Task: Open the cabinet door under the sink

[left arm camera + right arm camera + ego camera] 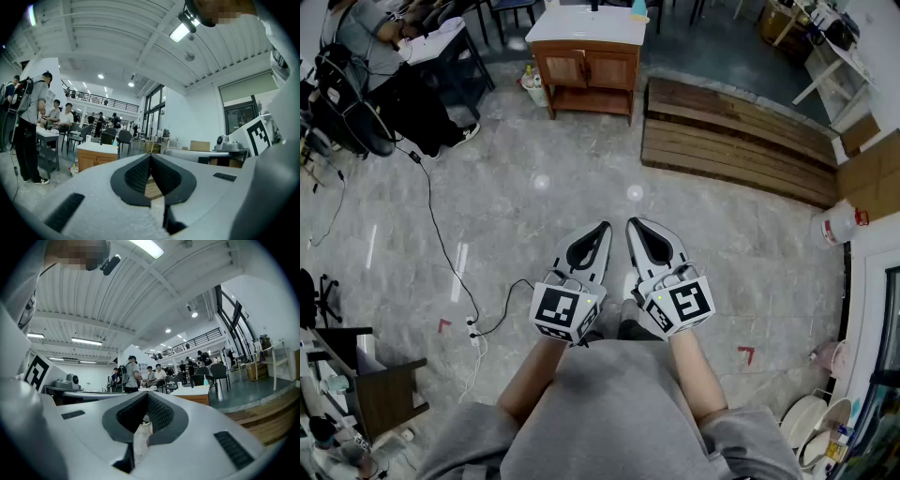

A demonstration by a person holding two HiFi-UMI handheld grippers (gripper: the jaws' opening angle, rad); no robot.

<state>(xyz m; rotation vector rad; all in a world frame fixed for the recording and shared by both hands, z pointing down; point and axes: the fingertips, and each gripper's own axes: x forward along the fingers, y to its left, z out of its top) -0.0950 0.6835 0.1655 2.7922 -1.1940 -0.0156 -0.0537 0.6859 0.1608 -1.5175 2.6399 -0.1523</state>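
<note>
1. Head view: the sink cabinet (pixel 586 67) stands well apart from both grippers, straight ahead across the bare floor (pixel 534 197). Its two wooden doors (pixel 612 68) face the person. The left gripper (pixel 601 228) and the right gripper (pixel 634 224) are held side by side close to the body, their tips leaning toward each other. Each has its jaws pressed together with nothing between them. The cabinet sits a touch to the left of the left gripper's tip, so I judge the left gripper marginally better lined up. Neither can reach without a walk forward. A low wooden platform (pixel 731 141) lies ahead and to the right of the right gripper.

2. Left gripper view: the jaws of the left gripper (pixel 150 156) meet at the tip, closed and empty. The cabinet (pixel 96 159) shows small and far off, to the left of the jaw line, its white top (pixel 98 148) above the doors. People stand and sit further left.

3. Right gripper view: the right gripper (pixel 146 393) is likewise closed on nothing. Here the cabinet (pixel 197 399) lies far beyond and to the right of the jaws, since this gripper angles inward.
</note>
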